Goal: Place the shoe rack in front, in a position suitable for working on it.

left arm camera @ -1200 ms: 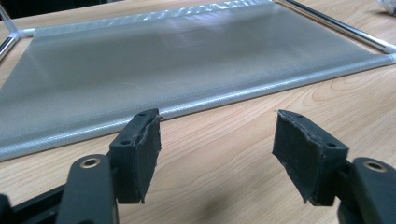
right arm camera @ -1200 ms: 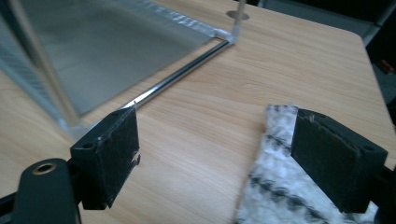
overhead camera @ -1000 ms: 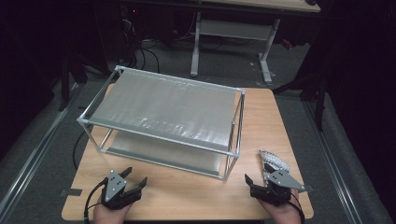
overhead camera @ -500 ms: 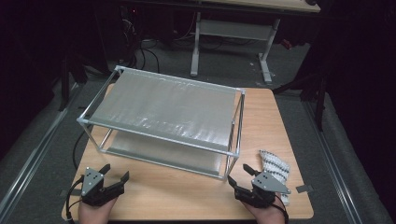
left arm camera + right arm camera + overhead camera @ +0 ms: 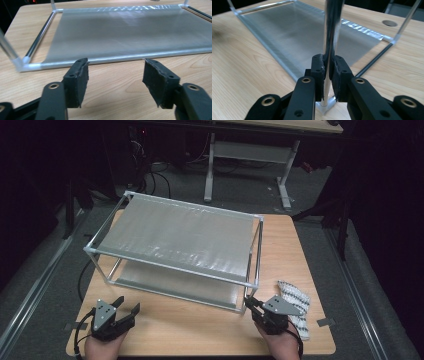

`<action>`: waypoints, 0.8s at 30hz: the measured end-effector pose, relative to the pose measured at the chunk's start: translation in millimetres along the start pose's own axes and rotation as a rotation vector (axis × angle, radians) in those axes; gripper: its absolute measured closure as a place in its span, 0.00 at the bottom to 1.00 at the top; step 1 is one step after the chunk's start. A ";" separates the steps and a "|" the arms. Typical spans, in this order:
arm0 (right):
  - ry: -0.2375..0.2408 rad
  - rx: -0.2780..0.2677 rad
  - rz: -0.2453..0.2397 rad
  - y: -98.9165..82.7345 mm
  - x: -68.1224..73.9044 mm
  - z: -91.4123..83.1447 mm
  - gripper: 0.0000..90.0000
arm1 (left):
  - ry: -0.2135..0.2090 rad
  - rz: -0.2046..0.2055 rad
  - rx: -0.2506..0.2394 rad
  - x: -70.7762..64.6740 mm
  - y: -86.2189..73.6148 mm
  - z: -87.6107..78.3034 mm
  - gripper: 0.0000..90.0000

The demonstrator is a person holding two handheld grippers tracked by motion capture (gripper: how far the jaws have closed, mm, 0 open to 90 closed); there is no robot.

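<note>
Right gripper view: rack post between right tool pads.

A dim room surrounds the light wooden counter. Grey carpeted floor stretches behind it, where a second desk on white metal legs stands among tangled black cables.

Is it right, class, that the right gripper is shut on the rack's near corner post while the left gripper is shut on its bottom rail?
Not quite. The left gripper is open, short of the bottom rail, as the left gripper view shows. The right gripper is shut on the corner post.
</note>
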State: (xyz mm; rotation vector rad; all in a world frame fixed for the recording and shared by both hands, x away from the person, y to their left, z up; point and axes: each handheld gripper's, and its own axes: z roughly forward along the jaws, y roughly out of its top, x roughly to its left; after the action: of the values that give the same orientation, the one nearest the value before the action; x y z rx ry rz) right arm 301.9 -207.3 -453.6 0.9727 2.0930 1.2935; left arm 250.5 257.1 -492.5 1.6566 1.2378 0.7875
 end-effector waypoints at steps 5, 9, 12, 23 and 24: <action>-0.052 -0.016 0.025 -11.9 -19.6 -18.7 0.90 | 0.002 -0.005 -0.003 2.5 -0.1 -1.5 0.51; -0.108 -0.020 0.060 -19.3 -37.6 -31.2 0.90 | 0.038 0.006 -0.029 4.9 -1.4 -2.9 0.54; -0.147 -0.015 0.086 -22.0 -49.7 -38.2 0.90 | 0.064 -0.004 -0.018 9.1 -0.1 -1.2 0.55; -0.160 -0.020 0.100 -24.2 -57.5 -40.8 0.90 | 0.140 0.006 0.016 31.4 24.1 9.7 0.42; -0.160 -0.020 0.102 -24.0 -58.2 -40.5 0.90 | 0.130 0.007 0.012 32.1 26.6 11.8 0.42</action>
State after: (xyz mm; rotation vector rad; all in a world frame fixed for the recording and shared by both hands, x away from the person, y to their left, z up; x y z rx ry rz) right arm 301.9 -282.1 -455.6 1.1478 1.9288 1.2392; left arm 280.5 281.8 -473.5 1.6414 1.3301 0.9056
